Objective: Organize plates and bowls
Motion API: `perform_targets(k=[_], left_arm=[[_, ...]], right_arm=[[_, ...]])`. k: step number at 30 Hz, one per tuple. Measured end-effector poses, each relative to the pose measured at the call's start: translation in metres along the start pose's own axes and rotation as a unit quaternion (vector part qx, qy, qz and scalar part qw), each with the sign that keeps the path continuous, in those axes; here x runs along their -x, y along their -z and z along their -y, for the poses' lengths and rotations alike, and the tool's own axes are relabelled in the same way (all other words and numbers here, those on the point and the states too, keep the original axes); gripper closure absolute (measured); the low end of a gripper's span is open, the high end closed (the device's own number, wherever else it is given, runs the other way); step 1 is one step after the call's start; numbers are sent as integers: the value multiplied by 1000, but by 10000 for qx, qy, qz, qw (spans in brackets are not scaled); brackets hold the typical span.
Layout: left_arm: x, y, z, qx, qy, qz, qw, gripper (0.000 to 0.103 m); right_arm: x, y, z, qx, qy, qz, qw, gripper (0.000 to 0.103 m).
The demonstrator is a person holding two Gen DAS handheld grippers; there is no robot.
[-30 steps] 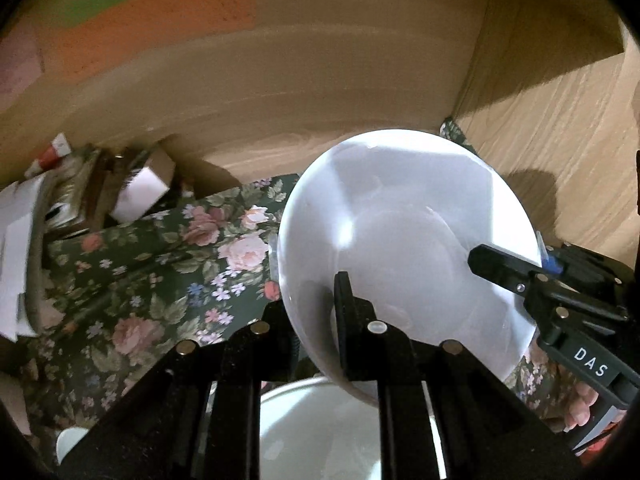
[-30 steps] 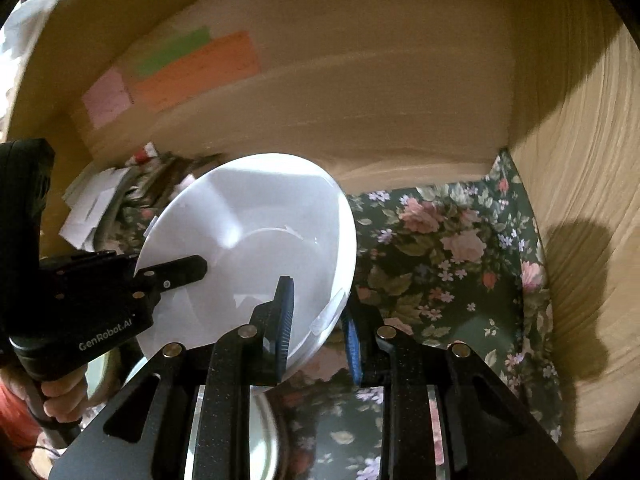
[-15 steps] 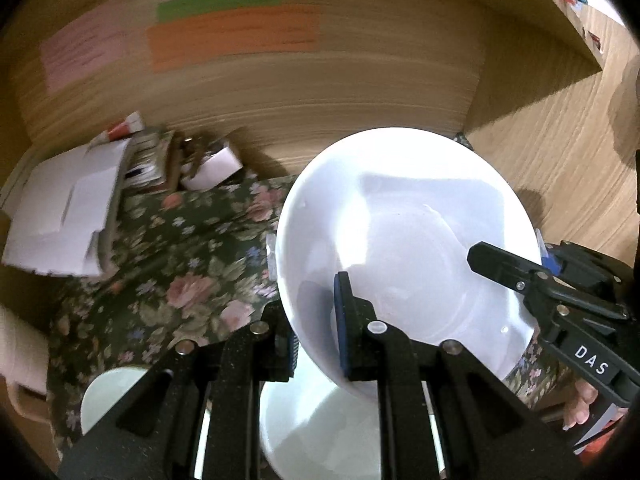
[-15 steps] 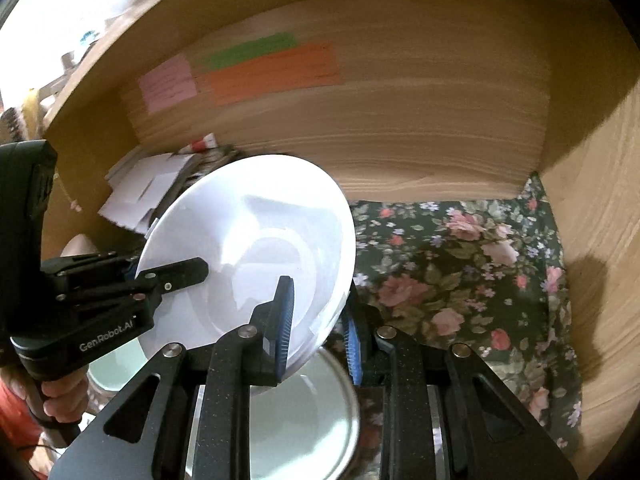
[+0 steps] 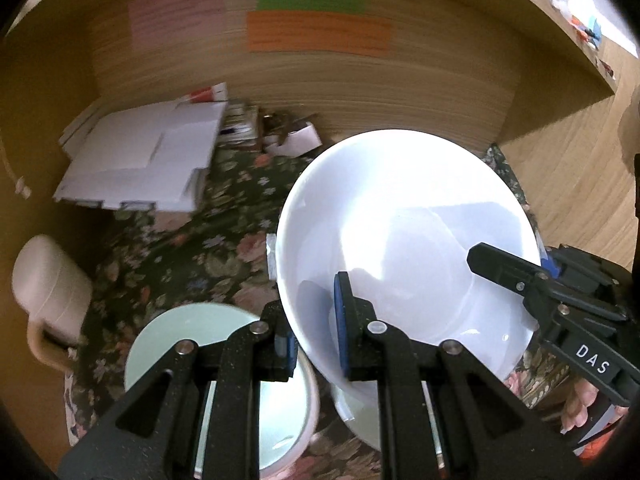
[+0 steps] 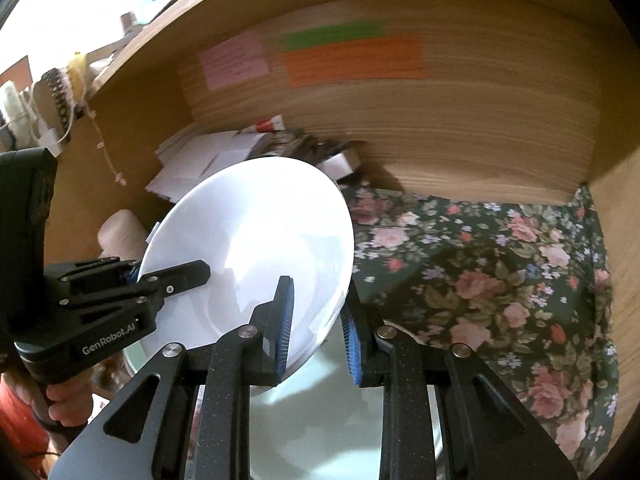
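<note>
white bowl: we hold the large white bowl tilted in the air, its inside turned towards us, above the near part of the floral cloth.
left gripper: our left gripper is pinched on the bowl's near-left rim, one blue pad inside and one outside.
right gripper: our right gripper straddles the bowl's right rim, one pad inside and one outside; the pads look close on the wall, so we judge it is gripping, though the outer pad's contact is partly hidden.
pale green bowl: a pale green bowl sits on the cloth near left, just below the left gripper.
second bowl: another pale bowl shows under the white bowl, mostly hidden, just right of the green one.
cloth and shelf: the cloth covers the floor of a wooden alcove; its right part lies bare of dishes.
clutter: a pile of white papers lies at the far left, and a cream mug lies on its side at the left edge.
wall notes: pink, green and orange notes are stuck on the far wall.
progress: we judge the task midway: one bowl is in hand, not yet set down; two wait below; we see no plates.
</note>
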State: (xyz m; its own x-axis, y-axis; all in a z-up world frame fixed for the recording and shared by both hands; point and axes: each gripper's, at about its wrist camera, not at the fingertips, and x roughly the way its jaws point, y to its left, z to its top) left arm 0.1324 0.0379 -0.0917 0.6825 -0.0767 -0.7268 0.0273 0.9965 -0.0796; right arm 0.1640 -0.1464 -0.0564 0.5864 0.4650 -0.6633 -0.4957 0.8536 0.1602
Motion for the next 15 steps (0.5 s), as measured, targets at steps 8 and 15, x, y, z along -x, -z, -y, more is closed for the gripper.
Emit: perform_targets(k=[8, 15], left_arm=[[14, 21, -35, 215, -196, 62, 9996, 89], [17, 39, -63, 393, -376, -7, 9985, 88]], right_arm=[[-16, 7, -32, 209, -252, -125, 9994, 82], [-37, 14, -54, 308, -460, -330, 9979, 82]])
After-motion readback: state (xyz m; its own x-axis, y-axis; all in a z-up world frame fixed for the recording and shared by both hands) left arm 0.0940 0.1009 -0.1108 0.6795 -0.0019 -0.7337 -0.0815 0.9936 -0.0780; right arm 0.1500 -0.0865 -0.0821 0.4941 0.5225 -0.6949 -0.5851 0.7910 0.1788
